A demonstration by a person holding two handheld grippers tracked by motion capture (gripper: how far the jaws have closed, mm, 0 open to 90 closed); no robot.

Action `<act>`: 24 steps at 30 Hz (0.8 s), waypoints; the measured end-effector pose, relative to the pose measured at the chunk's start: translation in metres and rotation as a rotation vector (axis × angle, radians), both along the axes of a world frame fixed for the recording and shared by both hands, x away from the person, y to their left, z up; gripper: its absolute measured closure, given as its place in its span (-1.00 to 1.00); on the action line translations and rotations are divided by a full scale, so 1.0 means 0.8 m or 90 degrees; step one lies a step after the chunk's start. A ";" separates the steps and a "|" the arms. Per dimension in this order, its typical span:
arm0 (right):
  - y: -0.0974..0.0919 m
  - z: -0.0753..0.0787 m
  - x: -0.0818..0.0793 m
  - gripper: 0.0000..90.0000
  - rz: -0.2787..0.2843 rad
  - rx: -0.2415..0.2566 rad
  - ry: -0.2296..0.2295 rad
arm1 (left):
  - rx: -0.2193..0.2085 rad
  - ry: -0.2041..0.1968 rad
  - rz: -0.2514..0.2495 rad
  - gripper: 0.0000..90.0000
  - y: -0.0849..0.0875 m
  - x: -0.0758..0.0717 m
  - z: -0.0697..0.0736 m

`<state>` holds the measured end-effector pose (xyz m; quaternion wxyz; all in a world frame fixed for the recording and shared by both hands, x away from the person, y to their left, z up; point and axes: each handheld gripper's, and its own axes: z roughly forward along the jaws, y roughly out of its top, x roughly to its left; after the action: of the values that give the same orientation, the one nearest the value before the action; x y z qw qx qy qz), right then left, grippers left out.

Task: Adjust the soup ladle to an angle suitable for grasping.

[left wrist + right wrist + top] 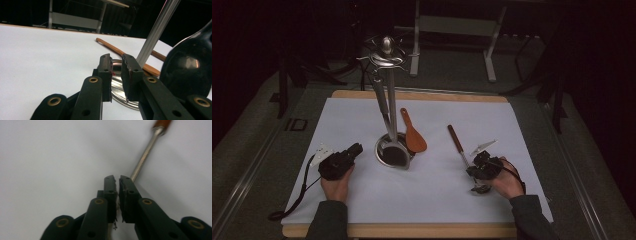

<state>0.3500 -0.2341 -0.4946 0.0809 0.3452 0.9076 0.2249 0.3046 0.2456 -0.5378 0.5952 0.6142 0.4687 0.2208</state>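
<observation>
A metal utensil stand [390, 95] rises from a round base [382, 156] mid-table, and a black ladle [395, 156] hangs on it with its bowl low over the base. A wooden spatula [413, 136] lies just right of the stand. A metal utensil with a brown handle [458, 144] lies further right. My left gripper [356, 149] points at the base from the left, jaws slightly apart and holding nothing [116, 58]. My right gripper [476, 161] hovers over the utensil's lower shaft [145, 157], with a narrow slit between its jaws and nothing in it [117, 178].
A white mat [362, 115] covers a wooden board whose edge shows at the front [412, 231]. The left gripper's cable [294, 200] trails off the mat's front left corner. Dark floor and metal frame legs [489, 55] lie beyond the table.
</observation>
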 end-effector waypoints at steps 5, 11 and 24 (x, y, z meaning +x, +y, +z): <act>0.010 0.007 0.023 0.64 -0.028 -0.003 -0.015 | -0.002 0.001 0.000 0.74 0.000 0.001 0.000; 0.022 0.011 0.057 0.46 -0.091 0.007 0.000 | -0.002 0.001 0.000 0.72 0.001 0.001 0.000; 0.045 0.012 0.120 0.37 -0.164 -0.009 0.060 | -0.003 0.002 -0.001 0.70 0.001 0.001 0.000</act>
<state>0.4462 -0.1984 -0.4851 0.0684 0.4683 0.8602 0.1899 0.3054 0.2465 -0.5380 0.5961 0.6135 0.4698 0.2183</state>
